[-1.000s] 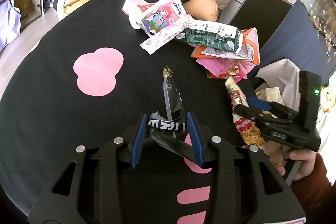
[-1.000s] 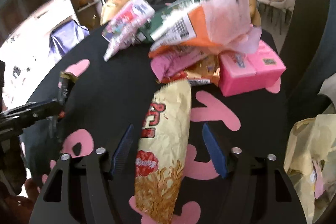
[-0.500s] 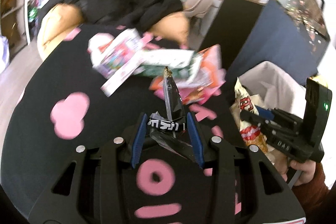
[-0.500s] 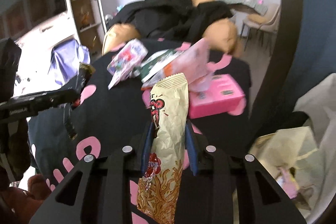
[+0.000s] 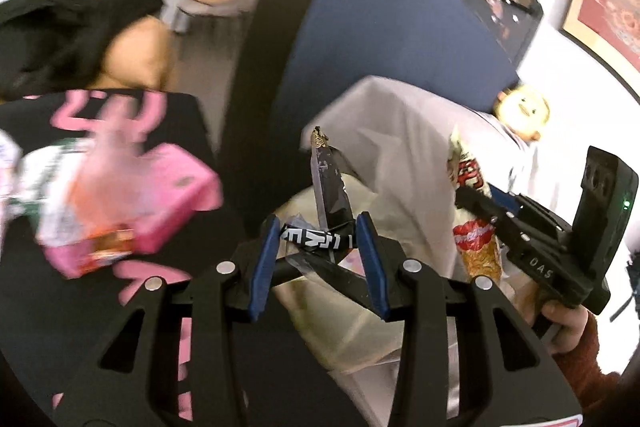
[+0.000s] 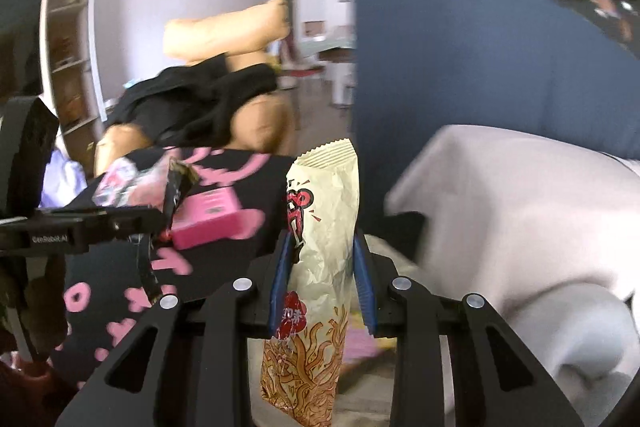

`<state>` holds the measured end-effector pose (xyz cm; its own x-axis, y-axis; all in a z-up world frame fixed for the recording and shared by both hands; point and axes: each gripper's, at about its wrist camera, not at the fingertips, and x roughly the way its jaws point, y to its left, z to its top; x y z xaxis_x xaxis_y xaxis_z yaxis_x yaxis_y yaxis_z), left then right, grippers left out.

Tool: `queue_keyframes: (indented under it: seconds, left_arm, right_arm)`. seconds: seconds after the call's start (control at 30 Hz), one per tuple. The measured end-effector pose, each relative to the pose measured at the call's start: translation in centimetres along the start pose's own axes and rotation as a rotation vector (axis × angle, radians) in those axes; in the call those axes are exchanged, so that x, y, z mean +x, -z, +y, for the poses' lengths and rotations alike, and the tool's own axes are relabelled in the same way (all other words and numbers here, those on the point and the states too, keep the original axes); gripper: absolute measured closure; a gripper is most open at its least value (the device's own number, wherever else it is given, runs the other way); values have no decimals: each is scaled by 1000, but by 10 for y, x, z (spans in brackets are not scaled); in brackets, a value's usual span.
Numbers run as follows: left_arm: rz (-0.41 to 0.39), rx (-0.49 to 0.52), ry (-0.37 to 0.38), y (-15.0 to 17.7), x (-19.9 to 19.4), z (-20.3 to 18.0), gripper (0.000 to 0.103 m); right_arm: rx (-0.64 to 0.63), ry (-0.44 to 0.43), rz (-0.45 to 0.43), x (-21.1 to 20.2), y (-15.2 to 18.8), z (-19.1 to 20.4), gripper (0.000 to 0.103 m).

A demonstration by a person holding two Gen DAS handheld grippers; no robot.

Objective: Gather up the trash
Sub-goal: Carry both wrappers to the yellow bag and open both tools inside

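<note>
Both your hands have swung off the black cloth (image 5: 104,307) to the white bag (image 5: 408,131) at 12 o'clock. Right gripper (image 6: 323,279) pinches the cream snack packet (image 6: 320,267); left gripper (image 5: 318,251) clamps the black wrapper (image 5: 330,195). Risk: release early, and the limp wrapper flutters outside the rim.

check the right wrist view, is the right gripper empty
No, the right gripper is clamped on a cream snack packet standing upright between its blue pads.
</note>
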<state>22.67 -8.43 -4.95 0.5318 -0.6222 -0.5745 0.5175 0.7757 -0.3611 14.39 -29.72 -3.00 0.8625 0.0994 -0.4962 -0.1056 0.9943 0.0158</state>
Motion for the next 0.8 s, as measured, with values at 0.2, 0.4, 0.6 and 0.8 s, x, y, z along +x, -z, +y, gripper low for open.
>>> queue_keyframes:
  seconds: [0.2, 0.4, 0.6, 0.8]
  left_arm:
    - [75, -6, 64, -13, 70, -31, 66]
    - [122, -42, 47, -14, 108, -31, 47]
    - [105, -67, -51, -2, 82, -5, 42]
    - [112, -52, -109, 20, 51, 14, 42]
  right_arm:
    - [70, 67, -21, -11, 7, -54, 74]
    - [132, 19, 2, 4, 19, -68, 74]
    - [132, -46, 50, 37, 28, -54, 74]
    - [118, -66, 105, 75, 33, -37, 74]
